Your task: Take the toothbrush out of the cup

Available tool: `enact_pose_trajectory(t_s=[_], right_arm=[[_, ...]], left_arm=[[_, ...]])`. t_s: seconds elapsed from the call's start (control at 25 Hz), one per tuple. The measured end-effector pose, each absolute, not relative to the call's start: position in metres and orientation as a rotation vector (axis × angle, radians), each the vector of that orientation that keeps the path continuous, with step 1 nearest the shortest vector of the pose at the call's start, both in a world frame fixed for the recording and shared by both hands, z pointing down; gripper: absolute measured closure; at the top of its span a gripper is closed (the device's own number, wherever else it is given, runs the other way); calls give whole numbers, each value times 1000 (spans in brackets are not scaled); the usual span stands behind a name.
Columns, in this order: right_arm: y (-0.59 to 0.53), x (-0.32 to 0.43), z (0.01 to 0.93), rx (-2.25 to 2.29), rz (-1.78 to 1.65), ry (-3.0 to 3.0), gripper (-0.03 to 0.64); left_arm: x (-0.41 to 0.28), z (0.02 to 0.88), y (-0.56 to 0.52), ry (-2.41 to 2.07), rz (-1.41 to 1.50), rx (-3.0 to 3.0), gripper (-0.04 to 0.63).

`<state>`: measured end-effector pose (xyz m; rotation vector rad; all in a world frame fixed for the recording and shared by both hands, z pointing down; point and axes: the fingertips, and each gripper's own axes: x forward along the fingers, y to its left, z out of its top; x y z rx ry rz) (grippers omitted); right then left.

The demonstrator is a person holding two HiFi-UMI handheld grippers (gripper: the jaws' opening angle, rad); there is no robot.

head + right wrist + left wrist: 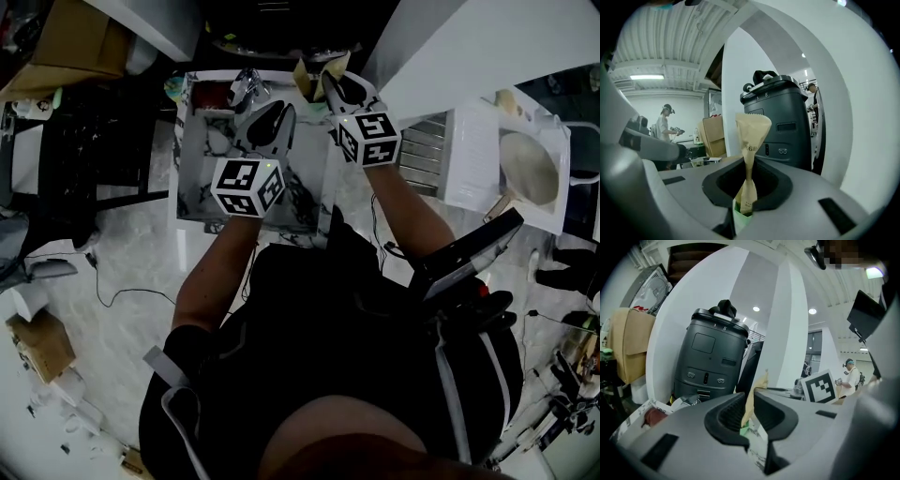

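Both the left claw (751, 404) and right claw (749, 180) clench a tan paper packet (753, 129), its contents hidden inside.

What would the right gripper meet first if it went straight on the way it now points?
Probably the dark grey machine ahead, beyond the paper packet that the right gripper holds; depth is unclear.

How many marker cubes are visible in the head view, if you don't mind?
2: the left cube sits on the left tongs, over the marbled surface; the right cube sits on the right tongs, up and right of it. None seem hidden.
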<state>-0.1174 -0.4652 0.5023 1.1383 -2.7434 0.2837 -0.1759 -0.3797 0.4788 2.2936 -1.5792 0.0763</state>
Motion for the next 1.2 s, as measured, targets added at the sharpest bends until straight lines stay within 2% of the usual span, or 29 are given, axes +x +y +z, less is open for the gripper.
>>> enact_pose_trajectory(t_s=[0.28,0.64,1.2], right_arm=[[-446,-110,460,1234,217,-2751,571],[-402,-93,414,1325,202,-2760,572],[-357,-70,369,1440,155,-2775,572]], left_arm=[[-181,460,-370,-1506,36,2363,535],[-182,431,-349,-1472,-31,2431,588],[-176,394,-325,-1426,-79,2529,591]])
